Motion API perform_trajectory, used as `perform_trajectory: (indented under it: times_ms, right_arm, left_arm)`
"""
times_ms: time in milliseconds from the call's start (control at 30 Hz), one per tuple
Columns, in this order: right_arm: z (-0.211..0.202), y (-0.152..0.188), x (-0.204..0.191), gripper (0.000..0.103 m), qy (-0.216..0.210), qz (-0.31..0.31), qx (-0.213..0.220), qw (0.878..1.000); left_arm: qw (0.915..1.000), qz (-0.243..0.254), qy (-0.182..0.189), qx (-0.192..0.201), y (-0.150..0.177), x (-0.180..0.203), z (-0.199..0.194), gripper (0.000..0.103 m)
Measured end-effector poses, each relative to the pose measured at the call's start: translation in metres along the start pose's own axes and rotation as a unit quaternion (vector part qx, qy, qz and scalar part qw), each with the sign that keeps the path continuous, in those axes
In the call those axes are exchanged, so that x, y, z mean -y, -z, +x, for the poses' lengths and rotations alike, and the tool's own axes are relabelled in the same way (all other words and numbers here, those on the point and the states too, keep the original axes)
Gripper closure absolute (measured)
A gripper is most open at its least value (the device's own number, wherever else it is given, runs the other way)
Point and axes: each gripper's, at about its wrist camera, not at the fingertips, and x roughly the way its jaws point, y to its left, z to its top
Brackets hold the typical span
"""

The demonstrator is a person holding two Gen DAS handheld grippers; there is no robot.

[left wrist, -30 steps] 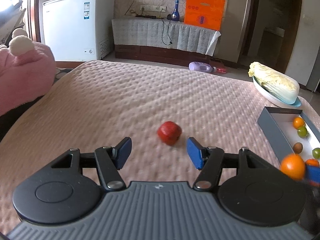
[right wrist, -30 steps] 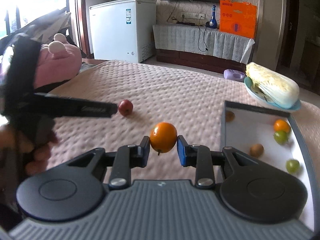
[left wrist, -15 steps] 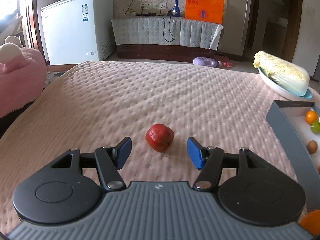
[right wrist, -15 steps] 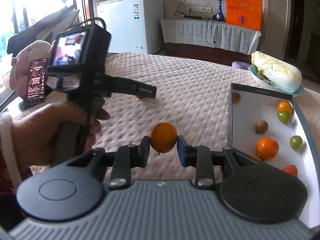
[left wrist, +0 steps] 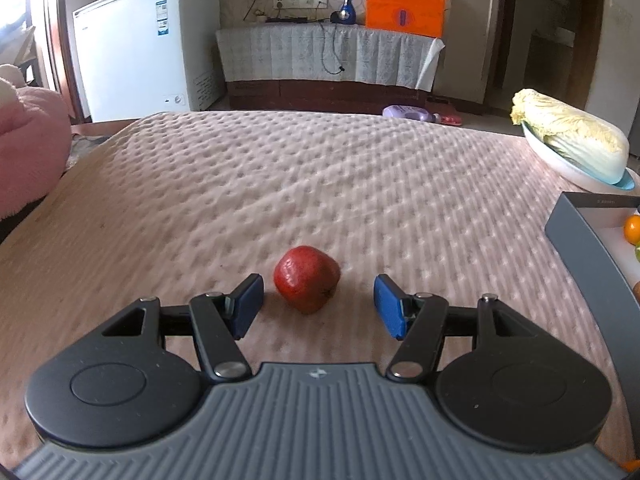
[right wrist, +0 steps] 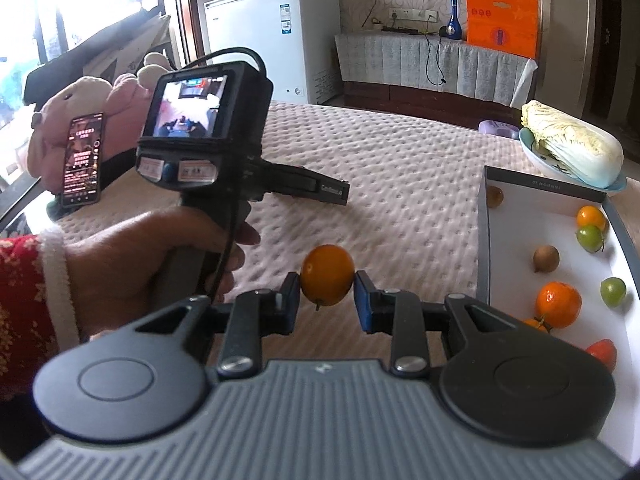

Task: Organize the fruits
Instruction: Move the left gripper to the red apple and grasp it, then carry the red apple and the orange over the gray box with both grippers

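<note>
L gripper (left wrist: 319, 304) is sitting low over the pink quilted cover (left wrist: 320, 184), jaws standing wide w/ the red fruit (left wrist: 307, 278) lying between the pads, nearer the left one, not touching either. R gripper (right wrist: 327, 302) is clamping an orange fruit (right wrist: 327, 275) narrowly between both pads, above the cover, just left of the grey box (right wrist: 482, 240). Box is holding several orange, green and brown fruits. Person's hand (right wrist: 160, 260) is gripping the L gripper's handle.
</note>
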Motion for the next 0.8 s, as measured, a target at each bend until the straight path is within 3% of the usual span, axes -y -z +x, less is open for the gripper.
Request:
perform_trajectory:
  times_ms: [100, 167, 233, 800]
  right_arm:
    - [0.002, 0.000, 0.000, 0.071, 0.002, 0.001, -0.001, 1.000]
    - [0.003, 0.000, 0.000, 0.071, 0.003, 0.000, -0.002, 1.000]
    - [0.005, -0.001, 0.000, 0.071, 0.005, -0.001, -0.002, 1.000]
    - [0.033, -0.011, 0.000, 0.071, 0.020, 0.016, -0.002, 1.000]
  left_arm:
    - [1.0000, 0.002, 0.003, 0.004, 0.001, 0.001, 0.001, 0.038]
    - [1.0000, 0.001, 0.000, 0.008, 0.001, 0.000, 0.000, 0.055]
    - [0.9999, -0.005, 0.010, 0.007, 0.000, -0.002, 0.000, 0.062]
    - [0.9999, 0.006, 0.008, 0.010, 0.008, -0.008, -0.029, 0.063]
